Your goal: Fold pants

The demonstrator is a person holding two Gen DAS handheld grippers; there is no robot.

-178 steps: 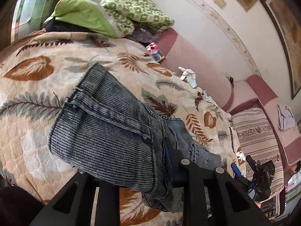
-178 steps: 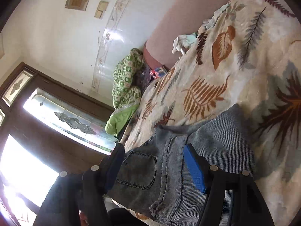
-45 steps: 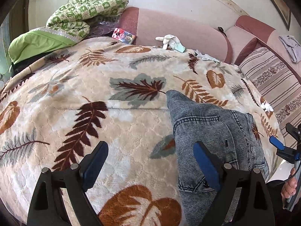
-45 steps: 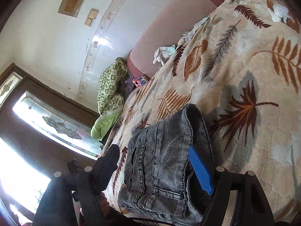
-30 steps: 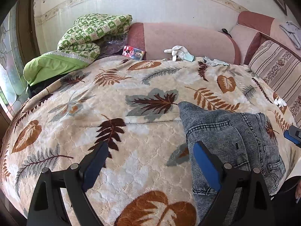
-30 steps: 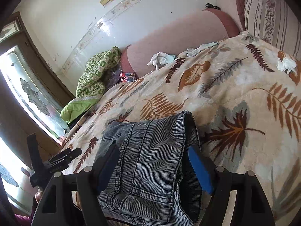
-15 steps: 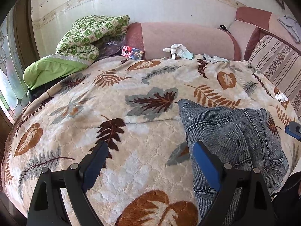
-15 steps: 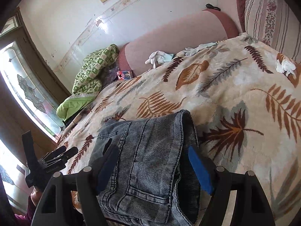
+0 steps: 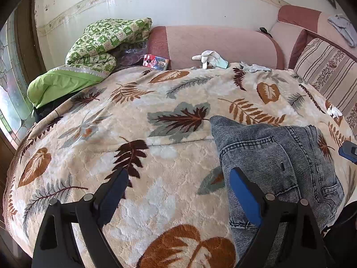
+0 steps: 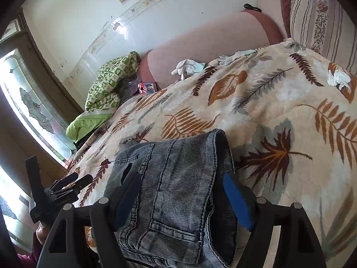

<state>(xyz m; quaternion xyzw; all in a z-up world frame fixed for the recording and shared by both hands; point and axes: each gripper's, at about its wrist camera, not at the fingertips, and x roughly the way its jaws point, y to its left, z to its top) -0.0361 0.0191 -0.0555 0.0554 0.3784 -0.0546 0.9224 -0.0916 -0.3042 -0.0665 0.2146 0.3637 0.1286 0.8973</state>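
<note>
Pants (image 10: 178, 189), grey-blue denim, lie folded into a thick bundle on the near edge of the leaf-print blanket (image 9: 156, 156); a back pocket and a belt loop face up; the folded edge points away from the holder.

Right gripper (image 10: 183, 192): jaws spread wide, hovering over the bundle; its blue-padded finger sits just beside the bundle's right folded edge, its dark finger over the left half near the pocket slit; I cannot tell whether either pad touches the cloth, and nothing is pinched.

Left gripper (image 9: 178, 189): jaws spread wide, nothing between them but bare blanket; the pants lie at and beyond its right finger, whose blue pad overlaps the bundle's left edge in the left wrist view; contact there is not clear.

In the right wrist view the left gripper's black frame shows well to the left of the pants, with part of a hand (image 10: 42, 232) beneath it.

Further out, ahead of both grippers: open blanket with brown and grey leaves; a small white crumpled scrap (image 10: 338, 78) to the far right; then, at the far edge, a white glove (image 9: 209, 58) and a second pale glove (image 9: 254, 68) beside it; a small red printed packet (image 9: 156, 62) to the left; a green checked quilt (image 9: 107, 42) piled over a lime-green cushion (image 9: 62, 83); a pink sofa back (image 9: 223, 42) behind; a striped cushion (image 9: 323, 67) to the far right.
</note>
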